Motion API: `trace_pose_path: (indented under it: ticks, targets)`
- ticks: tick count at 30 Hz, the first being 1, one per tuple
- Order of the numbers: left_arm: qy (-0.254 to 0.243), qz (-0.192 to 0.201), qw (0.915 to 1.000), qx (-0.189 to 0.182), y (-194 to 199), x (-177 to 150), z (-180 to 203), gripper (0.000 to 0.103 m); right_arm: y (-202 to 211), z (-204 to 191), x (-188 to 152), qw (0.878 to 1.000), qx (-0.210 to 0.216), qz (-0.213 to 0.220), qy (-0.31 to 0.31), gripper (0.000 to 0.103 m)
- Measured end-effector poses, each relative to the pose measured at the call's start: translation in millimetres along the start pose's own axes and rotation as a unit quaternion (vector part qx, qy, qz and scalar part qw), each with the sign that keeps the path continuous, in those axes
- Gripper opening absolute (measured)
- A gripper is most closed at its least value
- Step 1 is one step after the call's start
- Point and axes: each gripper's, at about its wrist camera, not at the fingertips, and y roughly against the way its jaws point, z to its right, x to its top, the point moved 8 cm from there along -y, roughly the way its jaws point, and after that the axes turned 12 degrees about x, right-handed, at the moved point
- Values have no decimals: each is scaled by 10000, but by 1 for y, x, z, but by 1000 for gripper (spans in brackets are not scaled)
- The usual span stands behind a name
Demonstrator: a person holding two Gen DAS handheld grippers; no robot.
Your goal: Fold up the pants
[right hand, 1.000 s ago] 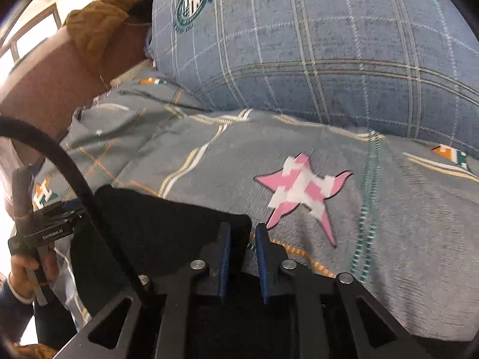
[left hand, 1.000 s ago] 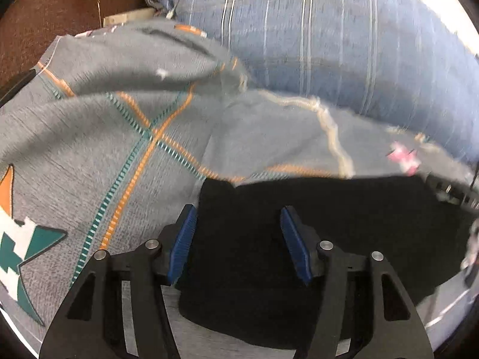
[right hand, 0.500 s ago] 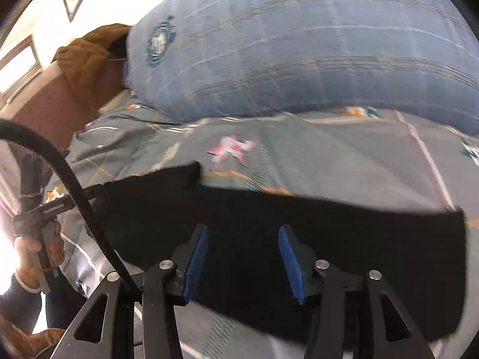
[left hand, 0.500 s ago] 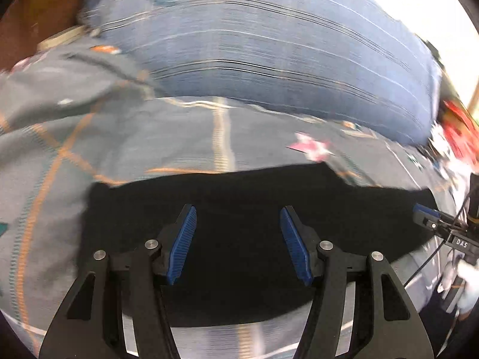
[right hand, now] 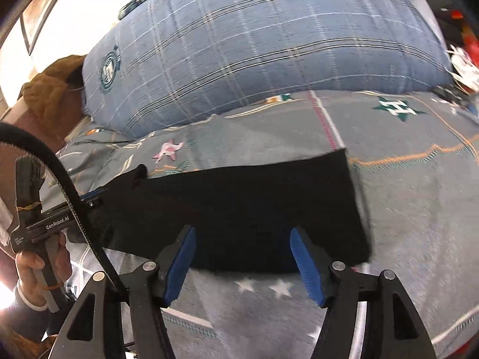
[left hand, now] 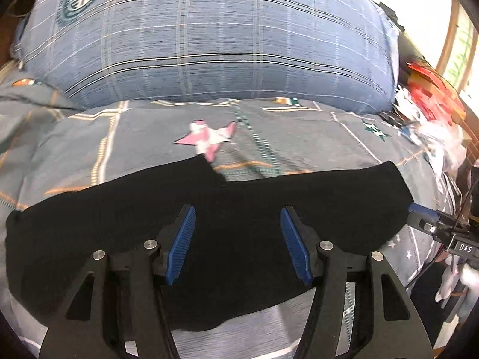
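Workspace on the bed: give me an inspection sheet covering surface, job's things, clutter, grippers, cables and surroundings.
Surface: grey bedspread with star prints and stripes.
Job's things: black pants lying flat across the bedspread, folded into a long band.
Clutter: red and white heap at the bed's right edge; brown cloth at its left end.
Grippers: left gripper open above the pants; right gripper open at their near edge, jaws just opened, gripping nothing.
Cables: black cable arcing past the left gripper's handle.
Surroundings: big blue plaid pillow behind the pants; bright window at right.
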Motion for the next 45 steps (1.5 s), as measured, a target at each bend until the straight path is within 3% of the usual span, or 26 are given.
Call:
trace_pose_path:
  ticks: [22, 29, 36, 41, 45]
  targets:
    - [-650, -87, 9972, -346, -22, 15, 68, 59, 16, 40, -28, 9956, -113, -70, -928, 63]
    - [-823, -199, 9941, -674, -31, 26, 95, 59, 14, 56, -27, 9920, -179, -40, -1245, 64]
    - [-1379, -649, 9783, -1408, -53, 34, 147, 59, 6, 56, -18, 9910, -199, 193, -1308, 70]
    - [-1954, -954, 9577, -1887, -73, 39, 193, 59, 4, 53, -17, 9882, -202, 342, -1480, 72]
    - [-2549, -1048, 9415, -1942, -89, 34, 230, 59, 4, 50, -22, 9866, -103, 477, -1560, 76]
